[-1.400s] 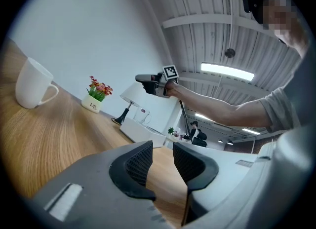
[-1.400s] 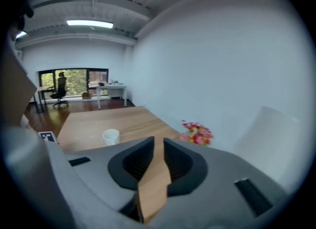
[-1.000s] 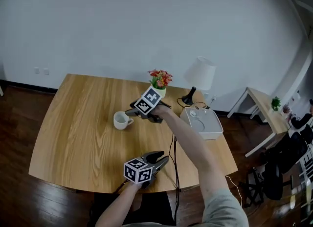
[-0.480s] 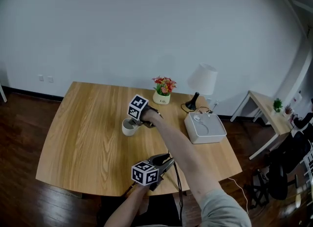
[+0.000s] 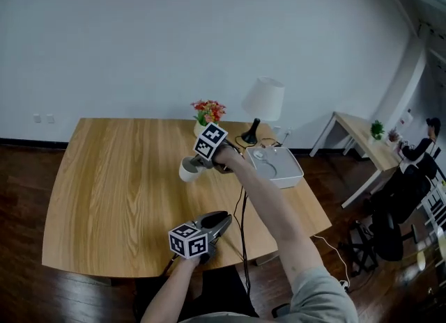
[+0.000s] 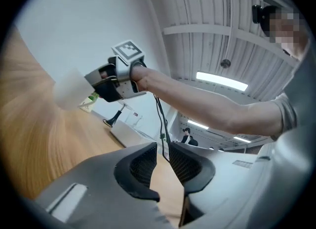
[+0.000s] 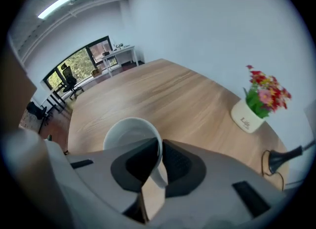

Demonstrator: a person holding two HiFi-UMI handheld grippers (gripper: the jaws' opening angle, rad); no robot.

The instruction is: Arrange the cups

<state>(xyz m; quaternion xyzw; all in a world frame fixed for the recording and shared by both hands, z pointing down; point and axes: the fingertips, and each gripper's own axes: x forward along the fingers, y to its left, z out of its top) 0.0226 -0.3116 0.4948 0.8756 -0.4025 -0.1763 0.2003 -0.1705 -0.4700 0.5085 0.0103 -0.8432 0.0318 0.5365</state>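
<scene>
A white cup [image 5: 187, 170] with a handle is at the table's [image 5: 104, 175] middle, in front of the flower pot. My right gripper [image 5: 197, 164] comes at it from the right and above. It is shut on the cup's rim [image 7: 129, 133], one pad inside and one outside, beside the handle. I cannot tell whether the cup rests on the wood. My left gripper [image 5: 221, 218] hovers by the table's near edge, pointing toward the cup. Its jaws [image 6: 163, 155] are closing, still a narrow gap apart with nothing between them. In the left gripper view the cup [image 6: 71, 91] is a blur.
A white pot of red flowers [image 5: 206, 114] stands just behind the cup. Right of it are a lamp [image 5: 261, 102] and a white box [image 5: 275, 165]. A black cable [image 5: 244, 203] runs off the near edge. A small side table [image 5: 362, 137] stands at the far right.
My right gripper went from beside the cup to over it and shut on its rim. The cup now sits farther back, nearer the flower pot. My left gripper's jaws have narrowed.
</scene>
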